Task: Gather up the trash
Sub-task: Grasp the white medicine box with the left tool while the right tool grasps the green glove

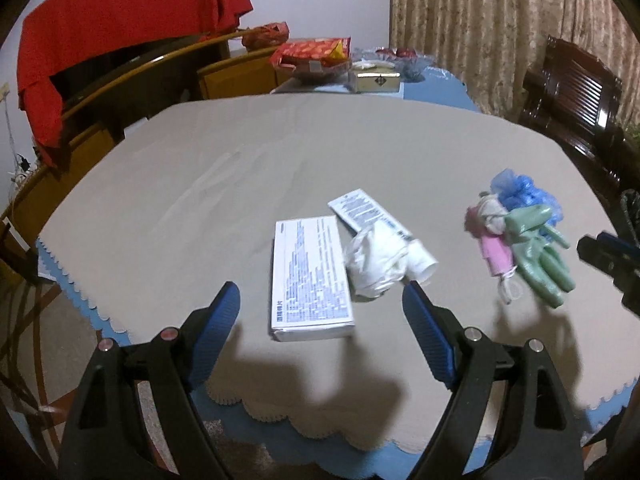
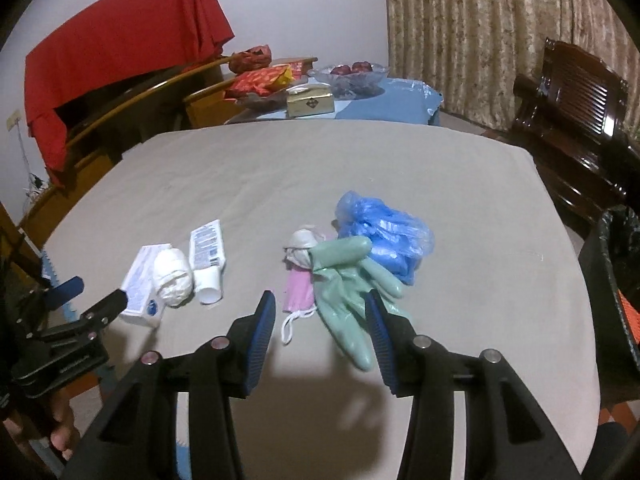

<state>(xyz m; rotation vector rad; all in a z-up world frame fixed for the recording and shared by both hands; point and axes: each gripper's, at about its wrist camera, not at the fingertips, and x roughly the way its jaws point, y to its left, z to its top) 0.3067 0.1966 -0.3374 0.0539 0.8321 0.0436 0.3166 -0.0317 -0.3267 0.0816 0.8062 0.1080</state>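
Beside the white box (image 1: 310, 276), a crumpled tissue (image 1: 374, 262) (overlapping a tube (image 1: 362, 210)); both grippers spread, empty.

left tool (image 1: 321, 292): fingers spread wide, holding nothing
white box (image 1: 310, 278): flat on counter (image 1: 200, 208), between the fingers
crumpled tissue (image 1: 374, 264): touching box and tube (image 1: 376, 220)
green glove (image 1: 540, 252): right, apart

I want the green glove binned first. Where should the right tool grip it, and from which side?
Judging by its pose, grip the green glove across the palm, coming from above and the near edge. It lies flat, fingers pointing toward the open right tool, its cuff tucked against the blue plastic and pink mask.
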